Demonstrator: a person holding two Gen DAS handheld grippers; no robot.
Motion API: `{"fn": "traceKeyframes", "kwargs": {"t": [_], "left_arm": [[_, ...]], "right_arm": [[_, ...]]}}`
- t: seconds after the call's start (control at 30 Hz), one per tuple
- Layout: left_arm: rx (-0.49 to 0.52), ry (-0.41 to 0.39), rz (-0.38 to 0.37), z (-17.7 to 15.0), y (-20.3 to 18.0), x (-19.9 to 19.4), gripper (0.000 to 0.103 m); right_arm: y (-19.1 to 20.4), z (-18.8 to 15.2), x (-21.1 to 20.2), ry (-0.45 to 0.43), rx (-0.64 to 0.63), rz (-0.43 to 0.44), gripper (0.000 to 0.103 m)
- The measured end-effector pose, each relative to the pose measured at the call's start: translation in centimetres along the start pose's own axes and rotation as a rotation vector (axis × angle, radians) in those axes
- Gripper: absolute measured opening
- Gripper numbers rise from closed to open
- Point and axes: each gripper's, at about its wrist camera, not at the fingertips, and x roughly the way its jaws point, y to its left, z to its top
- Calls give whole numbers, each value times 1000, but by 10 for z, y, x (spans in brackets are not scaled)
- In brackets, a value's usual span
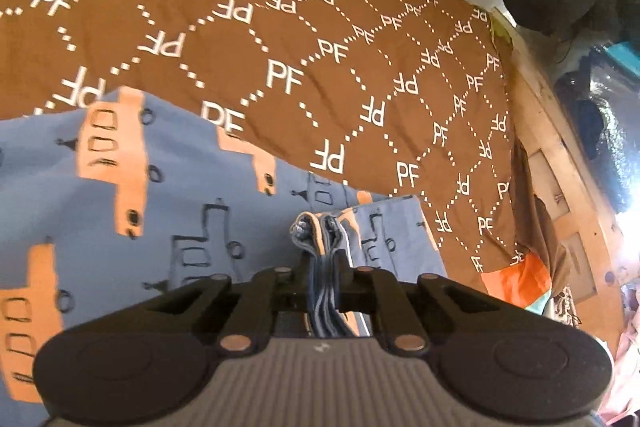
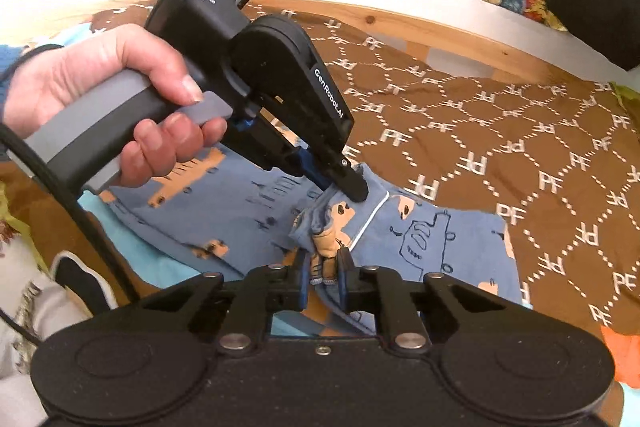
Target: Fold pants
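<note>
Pants [image 2: 420,239] on brown bedspread [image 1: 320,27], bunched edge clenched in left tongs [image 1: 323,259] and right tongs [image 2: 325,267].

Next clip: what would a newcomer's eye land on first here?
The brown PF-patterned bedspread fills the bed. On it lie blue pants printed with orange trucks, their bunched edge pinched by both grippers: the right gripper close to the camera, the left gripper just beyond, held in a hand.

My views are bright, warm daylight; glare burns the left view's right edge (fisheye-bent rims, slight motion blur).
</note>
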Motion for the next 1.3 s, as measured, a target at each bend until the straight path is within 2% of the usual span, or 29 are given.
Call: {"fn": "traceKeyframes", "kwargs": {"t": [0.27, 0.5, 0.63, 0.67, 0.7, 0.77, 0.8, 0.83, 0.87, 0.93, 1.0, 1.03, 1.1, 1.2, 1.3], "left_arm": [[13, -4, 49, 0, 24, -28, 9], [63, 11, 143, -1, 36, -50, 9], [92, 21, 197, -3, 43, -47, 10], [104, 20, 205, -5, 44, -45, 11], [114, 16, 210, -7, 45, -43, 16], [112, 4, 212, -12, 46, -44, 20], [103, -3, 208, -14, 47, -47, 26], [94, -10, 214, -15, 47, -52, 36], [94, -22, 230, -17, 46, -57, 42], [105, -69, 296, -21, 39, -68, 66], [133, -113, 367, -27, 29, -71, 71], [156, -127, 391, -31, 23, -70, 73], [194, -138, 433, -38, 12, -60, 77], [204, -125, 520, -46, 8, -41, 80], [205, -170, 522, -52, 12, -42, 83]], "right_arm": [[25, 18, 11, 23, -6, 89, 14], [53, 29, 22, 55, -50, 170, 14], [64, 29, 36, 87, -63, 191, 14], [65, 28, 41, 102, -61, 195, 18], [65, 26, 44, 113, -59, 203, 21], [61, 23, 41, 102, -39, 223, 28], [57, 23, 37, 93, -30, 235, 33], [52, 23, 31, 85, -28, 241, 45], [44, 24, 24, 67, -30, 239, 51], [26, 26, 9, 13, -51, 191, 53], [2, 30, 8, -6, -74, 63, 56], [-9, 32, 13, -5, -76, -6, 61], [-37, 35, 33, 12, -61, -104, 63], [-69, 33, 69, 42, -62, -168, 71], [-86, 22, 104, 112, -115, -221, 74]]}}
